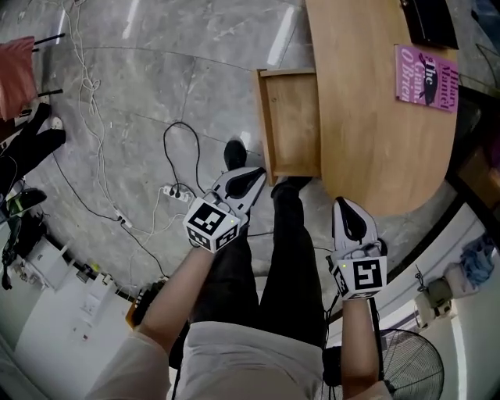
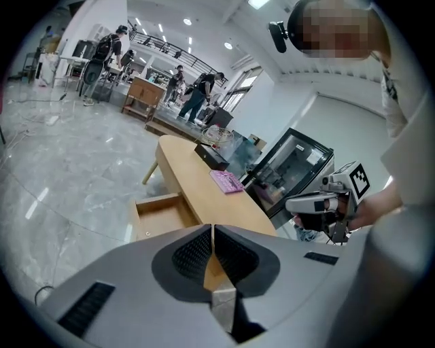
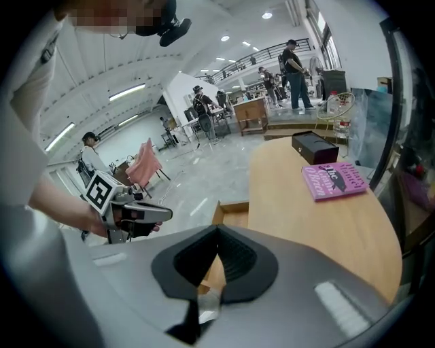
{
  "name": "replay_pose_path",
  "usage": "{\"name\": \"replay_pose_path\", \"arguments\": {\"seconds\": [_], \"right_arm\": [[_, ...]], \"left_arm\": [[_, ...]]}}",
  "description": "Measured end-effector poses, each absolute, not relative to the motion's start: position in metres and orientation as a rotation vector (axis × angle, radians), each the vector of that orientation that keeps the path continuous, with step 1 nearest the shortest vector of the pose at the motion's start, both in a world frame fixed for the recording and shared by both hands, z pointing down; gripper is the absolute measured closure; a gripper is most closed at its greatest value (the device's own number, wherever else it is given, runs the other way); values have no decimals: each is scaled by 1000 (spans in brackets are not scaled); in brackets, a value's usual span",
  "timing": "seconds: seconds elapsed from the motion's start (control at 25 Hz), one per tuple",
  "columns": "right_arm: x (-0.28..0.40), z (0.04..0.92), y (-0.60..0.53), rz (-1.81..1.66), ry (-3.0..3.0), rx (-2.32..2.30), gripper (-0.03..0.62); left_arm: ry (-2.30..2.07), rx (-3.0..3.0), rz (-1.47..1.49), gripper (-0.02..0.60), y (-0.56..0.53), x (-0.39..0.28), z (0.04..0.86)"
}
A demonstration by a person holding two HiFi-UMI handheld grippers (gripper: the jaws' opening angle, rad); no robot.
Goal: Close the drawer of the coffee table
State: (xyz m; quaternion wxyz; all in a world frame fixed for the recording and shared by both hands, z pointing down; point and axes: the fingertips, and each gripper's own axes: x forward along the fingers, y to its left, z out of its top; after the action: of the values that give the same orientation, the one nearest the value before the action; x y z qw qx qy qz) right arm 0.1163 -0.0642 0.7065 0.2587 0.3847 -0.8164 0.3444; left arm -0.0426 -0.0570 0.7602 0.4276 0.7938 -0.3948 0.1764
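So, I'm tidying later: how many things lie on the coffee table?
2: a pink book near the right edge of the tabletop in the head view, and a black box just beyond it. The gripper views show no more.

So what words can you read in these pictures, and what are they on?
"Hilary Mantel": on the pink book on the coffee table.
"the" and "O'Brien": same cover; the rest is too blurred to read.
The marker cubes carry only square patterns, no words.
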Motion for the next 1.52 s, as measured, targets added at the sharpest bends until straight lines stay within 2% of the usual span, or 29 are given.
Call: {"name": "replay_pose_path", "arguments": {"seconds": [0.24, 0.36, 0.64, 0.88, 1.12, 1.36, 1.52], "right_arm": [[101, 759, -50, 958, -2199, 979, 583], [96, 782, -42, 990, -2182, 959, 583], [89, 818, -32, 1024, -2167, 923, 583], [90, 837, -30, 1040, -2161, 916, 583], [92, 843, -29, 1054, -2160, 912, 583], [96, 852, -26, 1068, -2154, 920, 583], [99, 856, -22, 1077, -2146, 921, 583]], "left_arm": [[-1004, 1918, 435, 563, -50, -49, 827], [-1023, 1852, 454, 505, -42, -56, 863], [-1022, 1671, 425, 411, -23, -60, 935], [-985, 1610, 379, 278, -17, -46, 966], [-989, 1558, 388, 209, -19, -32, 988], [-1001, 1533, 350, 169, -27, -22, 993], [-1021, 1489, 268, 167, -30, -25, 991]]}}
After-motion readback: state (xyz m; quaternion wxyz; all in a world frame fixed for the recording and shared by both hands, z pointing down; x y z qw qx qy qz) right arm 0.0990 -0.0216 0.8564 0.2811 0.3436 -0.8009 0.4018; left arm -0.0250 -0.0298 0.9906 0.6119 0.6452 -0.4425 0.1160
